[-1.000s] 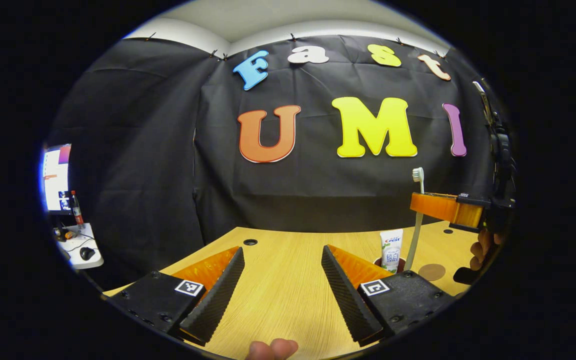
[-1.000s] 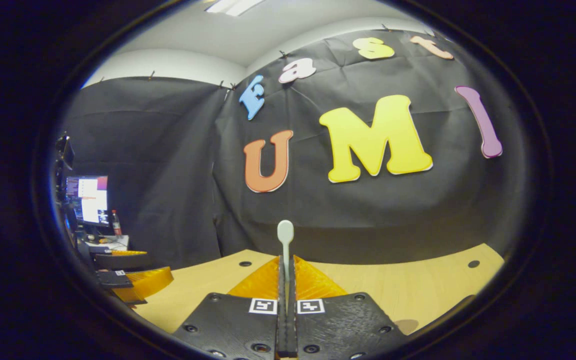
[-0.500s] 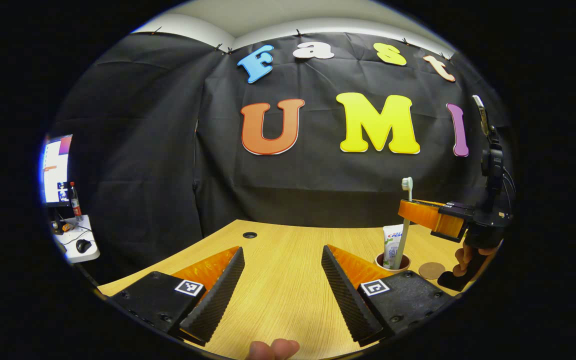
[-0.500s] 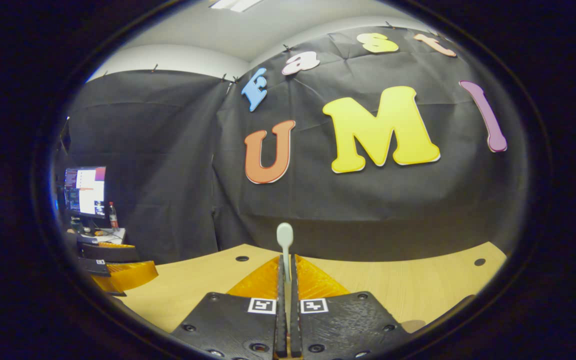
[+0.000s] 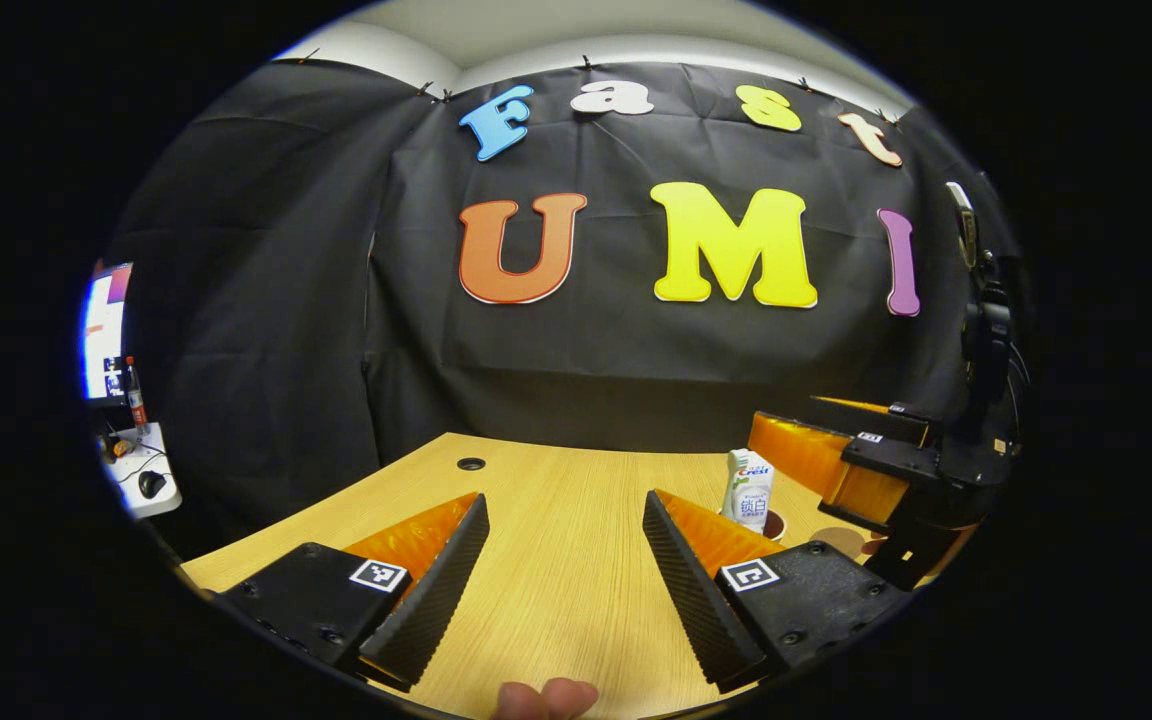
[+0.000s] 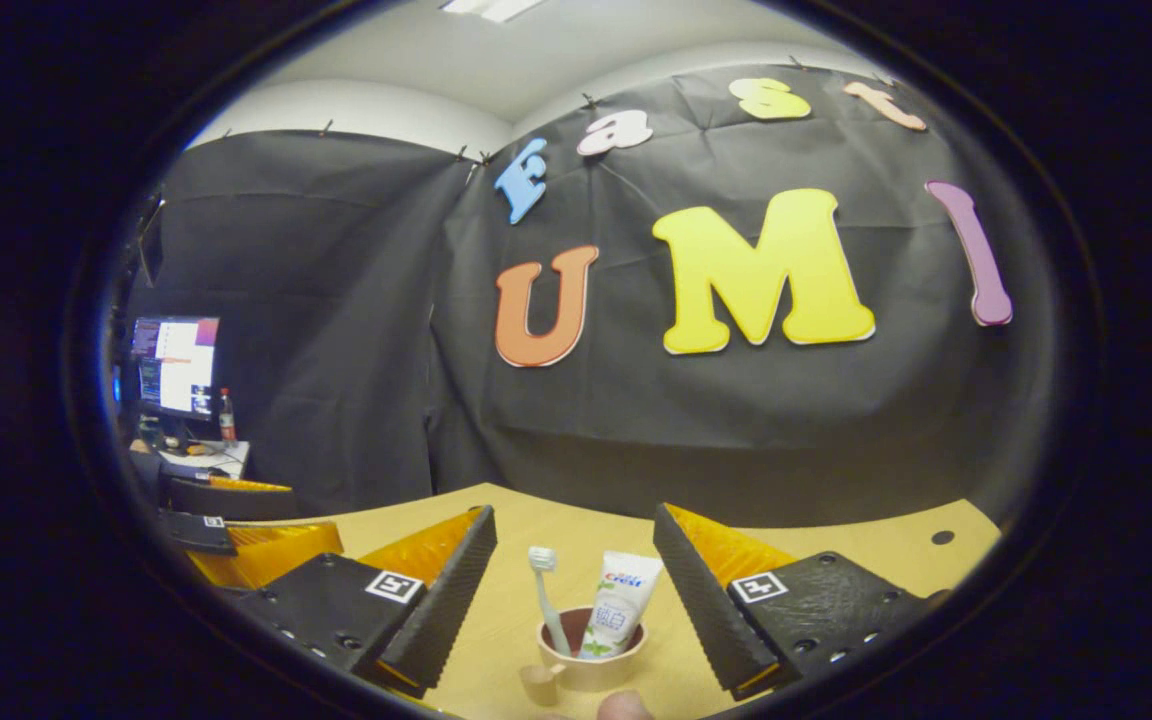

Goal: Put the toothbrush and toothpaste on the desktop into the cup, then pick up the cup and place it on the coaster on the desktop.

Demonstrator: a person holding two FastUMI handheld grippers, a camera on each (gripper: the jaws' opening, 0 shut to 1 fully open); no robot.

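Toothbrush [image 6: 544,596] and toothpaste [image 6: 619,604] stand upright in cup [image 6: 591,658] on worktop [image 6: 836,555]. My right gripper [image 6: 571,590] level just above cup, jaws wide apart. My left gripper [image 5: 564,575] low over worktop, jaws apart, empty.

Left gripper view: low over the tabletop [image 5: 556,520], facing the booth wall, cup [image 5: 774,524] off to its right. Right gripper view: close above that cup [image 6: 591,655], same facing. Both share cup, toothpaste [image 5: 748,488], tabletop.
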